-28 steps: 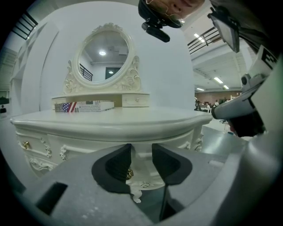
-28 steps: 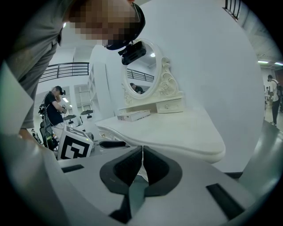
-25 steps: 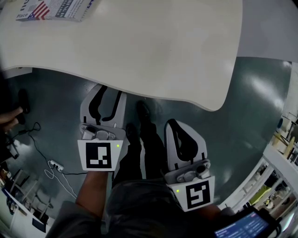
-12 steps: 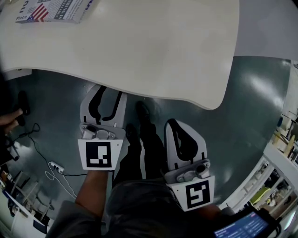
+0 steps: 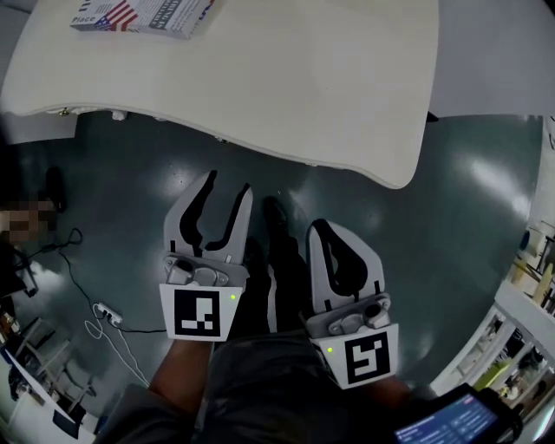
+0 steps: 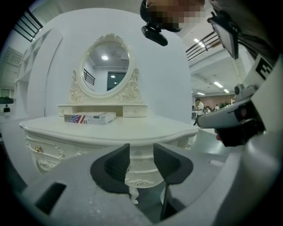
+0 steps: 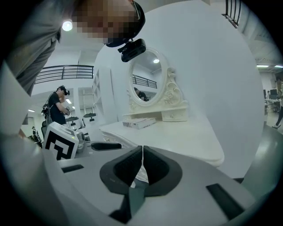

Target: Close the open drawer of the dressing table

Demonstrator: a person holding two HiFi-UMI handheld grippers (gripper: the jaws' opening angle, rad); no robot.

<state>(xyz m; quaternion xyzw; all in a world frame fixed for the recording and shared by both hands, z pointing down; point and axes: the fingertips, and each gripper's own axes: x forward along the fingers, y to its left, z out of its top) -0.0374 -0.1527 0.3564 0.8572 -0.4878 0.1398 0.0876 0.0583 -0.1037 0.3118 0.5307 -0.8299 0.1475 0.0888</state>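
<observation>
- Across the top of the head view: white dressing table (image 5: pixel 347 95), with its curved near edge turned toward the 2 grippers.
- Under that edge, at the upper left: drawer front (image 5: pixel 87 113) with small knobs; cannot tell how far out it stands.
- On the tabletop, at the far left: flat box with a flag print (image 5: pixel 143 15), lying in front of the oval mirror (image 6: pixel 107 68).
- In front of the table, lower than its top and apart from it: left gripper (image 5: pixel 227 184), aimed at the table.
- Jaws opening at this moment, already wide apart, with nothing between them except the view of the table behind.
- Just beside it on the right, a little nearer to the body: right gripper (image 5: pixel 323 232), also clear of the table.
- Jaws closed one against the other, with nothing gripped.
- Below both grippers: grey-green floor (image 5: pixel 486 217) and the person's dark shoes (image 5: pixel 271 212).
- At the left on the floor: white power strip (image 5: pixel 104 308) with thin cables.
</observation>
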